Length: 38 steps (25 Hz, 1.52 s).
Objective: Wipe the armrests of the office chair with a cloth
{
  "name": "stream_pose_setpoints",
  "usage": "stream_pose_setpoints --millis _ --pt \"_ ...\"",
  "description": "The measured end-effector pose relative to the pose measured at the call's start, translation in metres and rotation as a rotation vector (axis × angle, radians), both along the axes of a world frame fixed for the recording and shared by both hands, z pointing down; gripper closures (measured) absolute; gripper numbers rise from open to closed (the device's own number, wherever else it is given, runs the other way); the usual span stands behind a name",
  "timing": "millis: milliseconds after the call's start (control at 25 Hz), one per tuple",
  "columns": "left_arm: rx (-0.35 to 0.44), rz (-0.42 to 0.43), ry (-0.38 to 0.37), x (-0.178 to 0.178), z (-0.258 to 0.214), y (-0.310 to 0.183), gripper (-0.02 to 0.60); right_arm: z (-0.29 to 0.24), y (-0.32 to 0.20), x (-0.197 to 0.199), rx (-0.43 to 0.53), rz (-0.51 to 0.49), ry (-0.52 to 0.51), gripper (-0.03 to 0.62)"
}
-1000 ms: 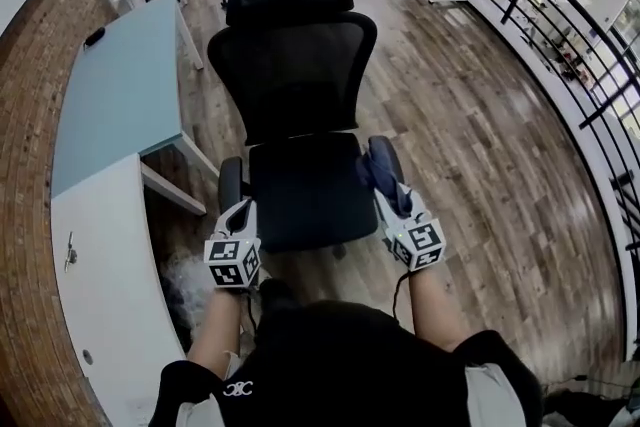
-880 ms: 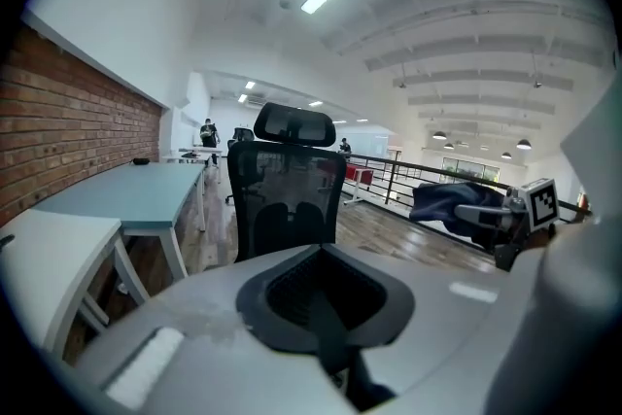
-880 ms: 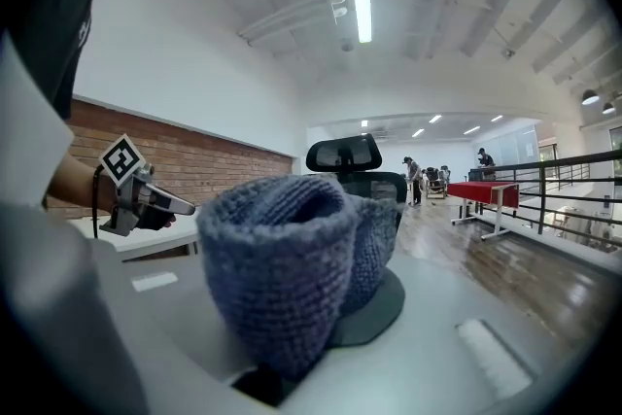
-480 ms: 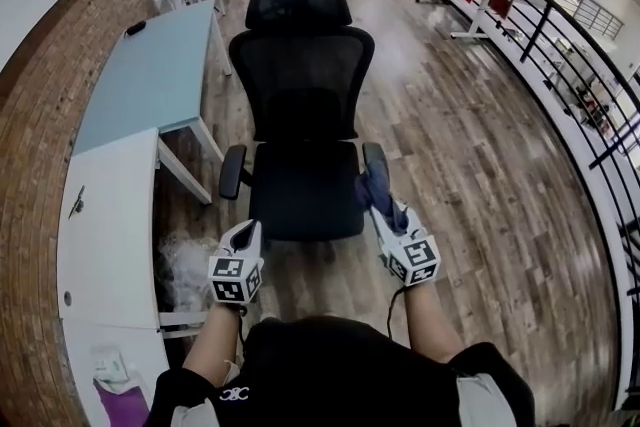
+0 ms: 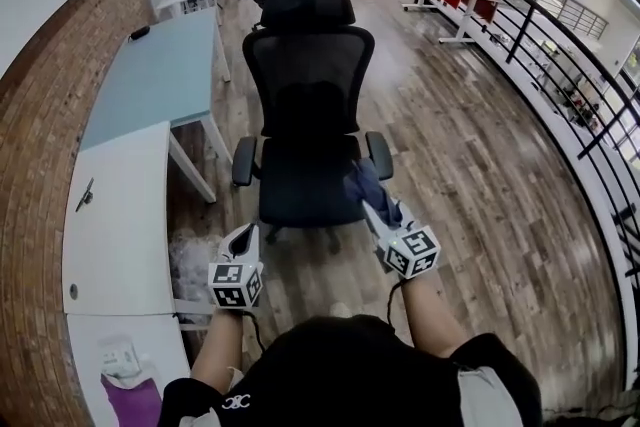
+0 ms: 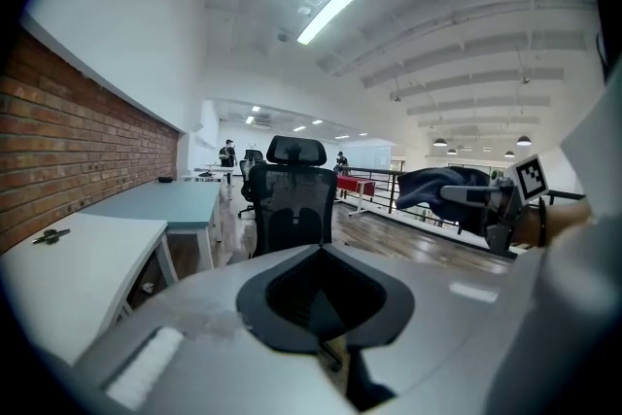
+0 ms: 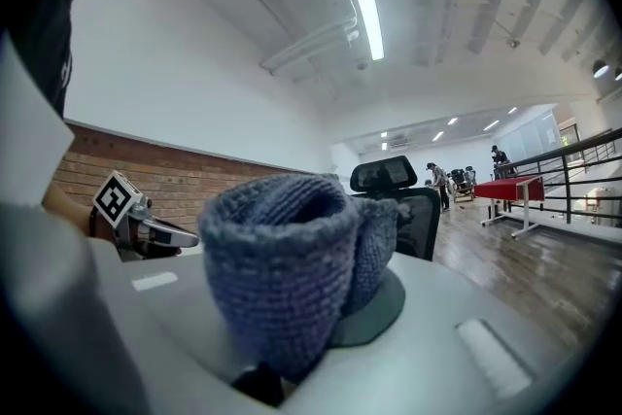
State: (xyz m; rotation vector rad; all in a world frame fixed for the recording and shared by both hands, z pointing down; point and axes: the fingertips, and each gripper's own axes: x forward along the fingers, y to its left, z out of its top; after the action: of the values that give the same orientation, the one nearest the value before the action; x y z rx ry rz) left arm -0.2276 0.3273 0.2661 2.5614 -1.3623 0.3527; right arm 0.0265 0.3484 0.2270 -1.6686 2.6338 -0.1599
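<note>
Right tool [image 5: 372, 205] clamps blue knitted cloth [image 5: 361, 182], left tool [image 5: 242, 235] closed, empty; both have backed off the black office chair [image 5: 305, 80] (wiping likely done).

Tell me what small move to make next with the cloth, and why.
Probably ease the right gripper forward and down until the blue cloth lies on the chair's right armrest. Its jaws are shut on the cloth, which in the head view hangs near that armrest's front end, apparently not touching. The left gripper holds nothing.
</note>
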Motion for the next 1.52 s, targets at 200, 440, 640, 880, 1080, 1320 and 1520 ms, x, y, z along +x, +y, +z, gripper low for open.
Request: stream_pose_setpoints --millis 200,440,640,880,1080,1320,1520 --pt "-0.009 -0.007 0.032 -0.059 0.012 0.049 0.575 0.001 0.051 -0.058 -0.010 -0.004 -0.037 0.537" --pt "-0.013 0.007 0.091 -0.104 0.022 0.099 0.575 -0.003 0.116 -0.102 -0.017 0.027 -0.022 0.536" --pt "-0.026 0.027 0.117 -0.117 0.024 0.135 0.575 -0.004 0.162 -0.127 -0.058 0.031 0.015 0.536" --pt "-0.015 0.057 0.117 -0.112 0.010 0.165 0.575 -0.005 0.186 -0.136 -0.098 0.038 0.087 0.537" --pt "-0.020 0.044 0.096 -0.107 0.012 0.184 0.575 -0.002 0.206 -0.134 -0.082 0.020 0.103 0.537" --pt "-0.037 0.016 0.096 -0.082 0.011 0.214 0.575 -0.006 0.234 -0.107 -0.070 -0.003 0.063 0.539" --pt "-0.043 0.021 0.075 -0.054 0.012 0.234 0.575 -0.005 0.251 -0.088 -0.063 -0.012 0.070 0.540"
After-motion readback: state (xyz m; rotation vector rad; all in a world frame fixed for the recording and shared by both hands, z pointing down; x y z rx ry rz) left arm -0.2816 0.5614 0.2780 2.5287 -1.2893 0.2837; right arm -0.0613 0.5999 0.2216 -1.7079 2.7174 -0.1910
